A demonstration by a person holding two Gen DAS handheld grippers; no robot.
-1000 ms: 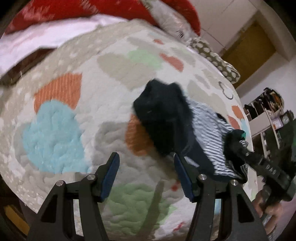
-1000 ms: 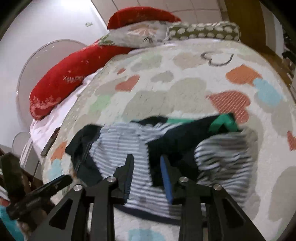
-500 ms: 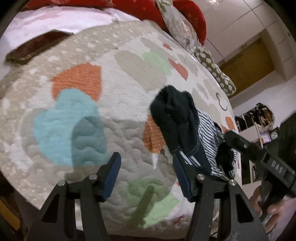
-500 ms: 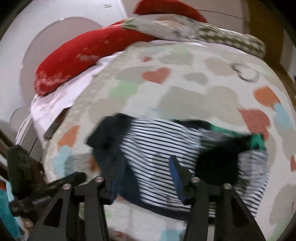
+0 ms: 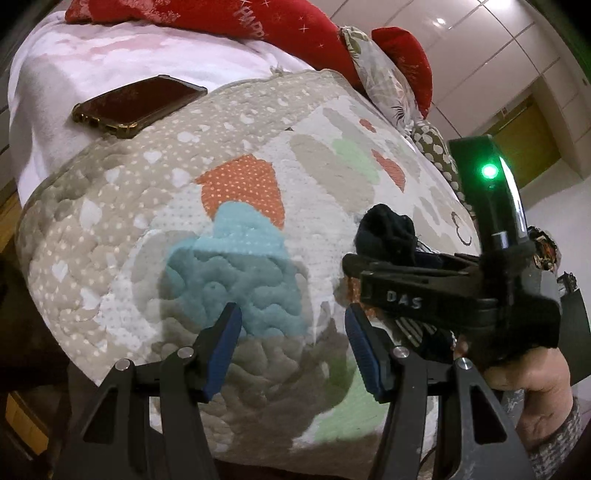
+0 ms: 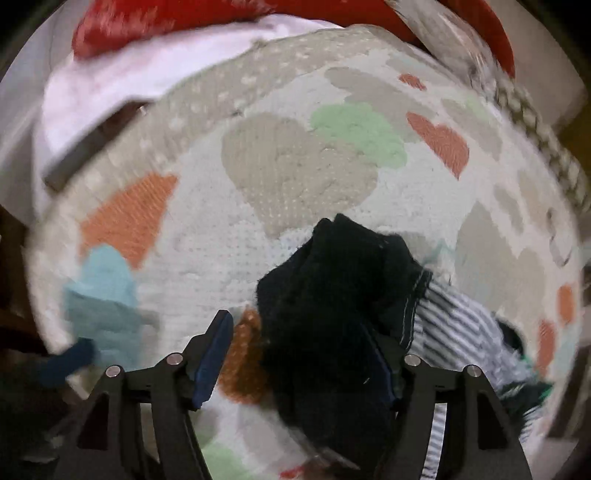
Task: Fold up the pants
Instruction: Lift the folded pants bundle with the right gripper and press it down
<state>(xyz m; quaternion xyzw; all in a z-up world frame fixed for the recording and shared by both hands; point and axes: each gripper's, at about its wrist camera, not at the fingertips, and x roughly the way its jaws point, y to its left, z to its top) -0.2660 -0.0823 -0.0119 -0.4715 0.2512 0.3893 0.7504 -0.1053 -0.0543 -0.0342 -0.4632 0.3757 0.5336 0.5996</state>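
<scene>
Over the preceding second the left gripper (image 5: 293, 345) had swung off the garment: its blue-padded jaws, apart and empty, now faced bare heart-patterned quilted bedspread (image 5: 147, 229), where earlier the cloth lay between them. The dark navy and white-striped knit pants (image 6: 343, 302) remained bunched on the bed at roughly three o'clock of the left wrist view. The right gripper (image 6: 299, 358) had closed in meanwhile, its jaws apart astride the dark bunched end, not yet clamped. Judgement: the next grasp fell to the right side, and folding had barely started. Legible writing: "DAS" on the right gripper's arm, and partial "HAPP" lettering on the red plush pillow (image 5: 221, 18). A dark-cased phone (image 5: 136, 105) lay at eleven o'clock.
</scene>
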